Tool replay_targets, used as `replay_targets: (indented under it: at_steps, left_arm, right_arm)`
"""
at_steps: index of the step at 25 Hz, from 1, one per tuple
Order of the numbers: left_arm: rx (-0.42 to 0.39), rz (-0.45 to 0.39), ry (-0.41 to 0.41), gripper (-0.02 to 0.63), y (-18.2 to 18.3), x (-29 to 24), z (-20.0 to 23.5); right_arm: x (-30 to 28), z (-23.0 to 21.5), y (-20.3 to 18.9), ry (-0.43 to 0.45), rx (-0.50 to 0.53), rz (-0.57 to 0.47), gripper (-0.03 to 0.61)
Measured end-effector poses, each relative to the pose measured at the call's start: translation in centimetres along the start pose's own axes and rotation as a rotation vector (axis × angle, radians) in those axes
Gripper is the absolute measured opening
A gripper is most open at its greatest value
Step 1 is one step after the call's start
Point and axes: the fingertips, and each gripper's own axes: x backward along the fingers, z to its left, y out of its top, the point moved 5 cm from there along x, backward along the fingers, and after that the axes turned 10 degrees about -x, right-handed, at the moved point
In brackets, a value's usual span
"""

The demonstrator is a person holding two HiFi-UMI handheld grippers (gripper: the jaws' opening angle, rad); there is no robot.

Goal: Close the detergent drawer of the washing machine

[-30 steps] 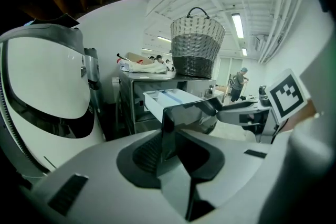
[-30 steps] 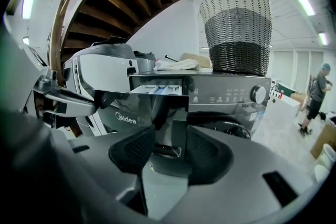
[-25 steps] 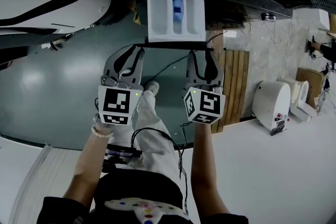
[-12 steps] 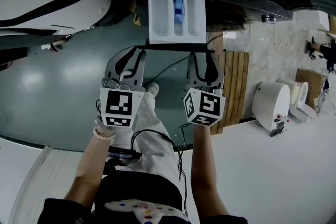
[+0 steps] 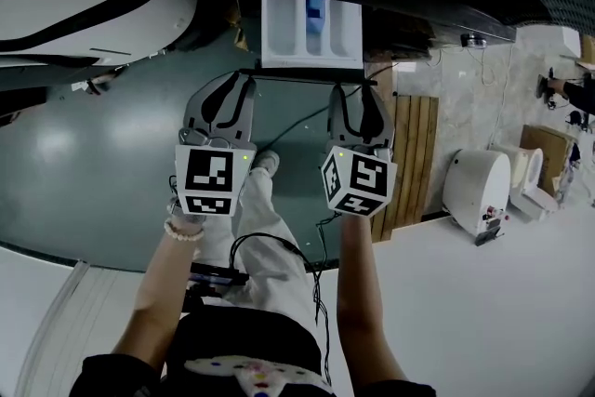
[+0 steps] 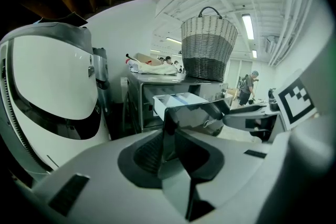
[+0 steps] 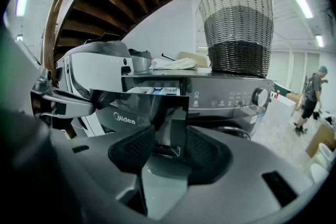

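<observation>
we find the detergent drawer (image 5: 310, 31) pulled out at the washing machine's (image 7: 226, 94) upper left corner, its white tray exposed. left gripper (image 5: 223, 98) and right gripper (image 5: 360, 102) have jaws apart, clamping nothing, tips at the drawer's dark front panel (image 7: 142, 110).

Glossy dark plastic, almost like a mirror, on the front panel (image 7: 137, 113) of the detergent drawer (image 5: 288, 33); smooth white plastic inside it. Looks like smooth, dark grey, slightly shiny sheet on the washing machine (image 7: 231, 96). Rough woven wicker in two tones for the basket (image 7: 239, 23) on the machine's top, beside pale crumpled cloth (image 7: 176, 64). Matt grey plastic on the right gripper (image 7: 164, 139), with black, finely ribbed pads (image 7: 132, 150). Bare wooden slats (image 5: 416, 153); smooth floor (image 5: 93, 153) with a dull sheen.
</observation>
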Motion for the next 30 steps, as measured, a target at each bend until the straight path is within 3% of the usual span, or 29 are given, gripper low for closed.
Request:
replay_targets:
  at_steps: [30]
  left_arm:
    - [-0.022,-0.021,0.046,0.106,3.1,-5.9,4.8]
  right_arm:
    - [-7.0,0.6,4.2,-0.030,0.035,-0.010,0.181]
